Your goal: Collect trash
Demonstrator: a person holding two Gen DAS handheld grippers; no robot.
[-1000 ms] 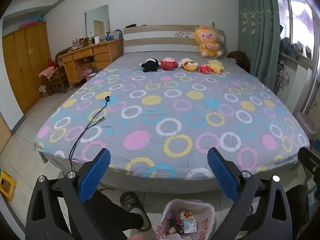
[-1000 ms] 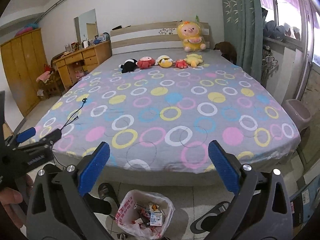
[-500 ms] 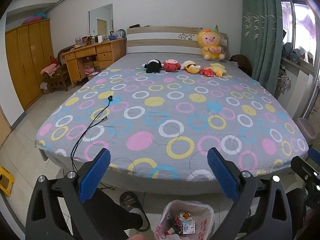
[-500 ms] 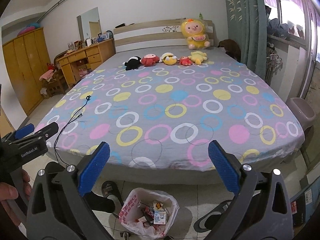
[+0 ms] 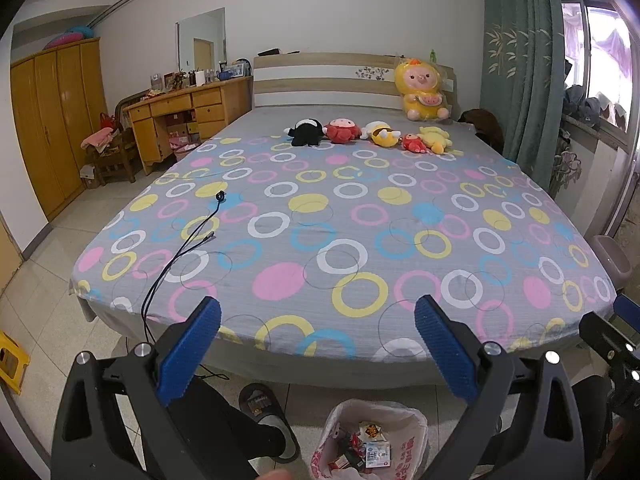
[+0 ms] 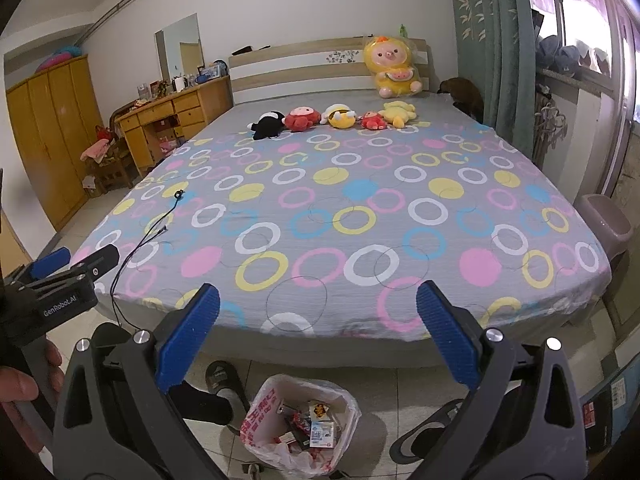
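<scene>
2 claws, left claw (image 5: 316, 344) and right claw (image 6: 318, 334), released, empty, above trash bag (image 6: 264, 404) by bed edge (image 6: 320, 344).

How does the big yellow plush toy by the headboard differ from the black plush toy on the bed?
The yellow plush toy sits upright against the headboard; the black plush toy lies flat on the bed sheet. The yellow plush toy looks clearly bigger than the black one. It sits alone behind the row, while the black plush toy ends a row of small toys. Both rest at the bed's far end.

White trash bag (image 6: 260, 412) sits open on floor, holding wrappers (image 6: 316, 424).
</scene>
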